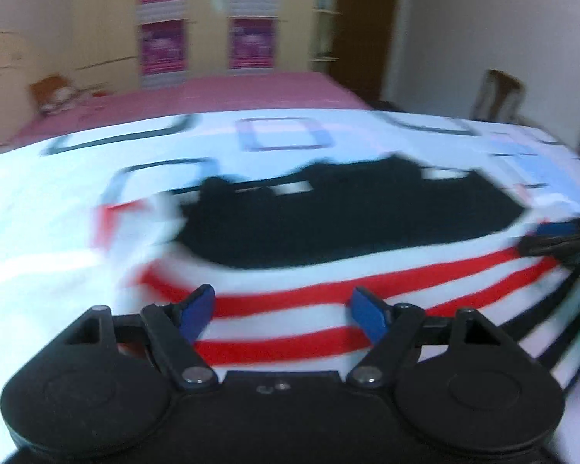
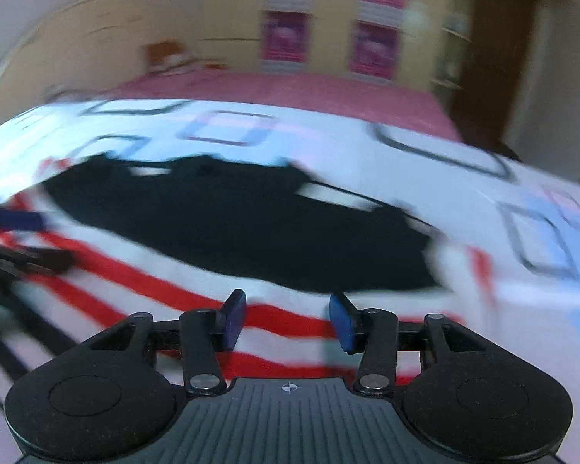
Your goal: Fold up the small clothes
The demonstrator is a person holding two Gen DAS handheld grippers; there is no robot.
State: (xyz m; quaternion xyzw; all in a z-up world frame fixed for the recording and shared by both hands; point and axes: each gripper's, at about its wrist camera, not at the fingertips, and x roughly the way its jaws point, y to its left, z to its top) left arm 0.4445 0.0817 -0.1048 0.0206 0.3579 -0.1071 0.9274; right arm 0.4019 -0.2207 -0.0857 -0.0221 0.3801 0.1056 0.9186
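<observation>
Chair [image 1: 498,94] in left view only

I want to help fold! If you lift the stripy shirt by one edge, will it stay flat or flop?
Probably flop: the striped shirt is soft cloth lying limp on the bedsheet. It looks light, and could slide when pushed.

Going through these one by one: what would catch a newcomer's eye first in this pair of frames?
The red-and-white striped garment with its big black upper part, spread across the middle of the patterned white sheet. Both tongs hang open over its striped edge, nothing between the pads: left tongs and right tongs. A pink bed lies behind.
</observation>
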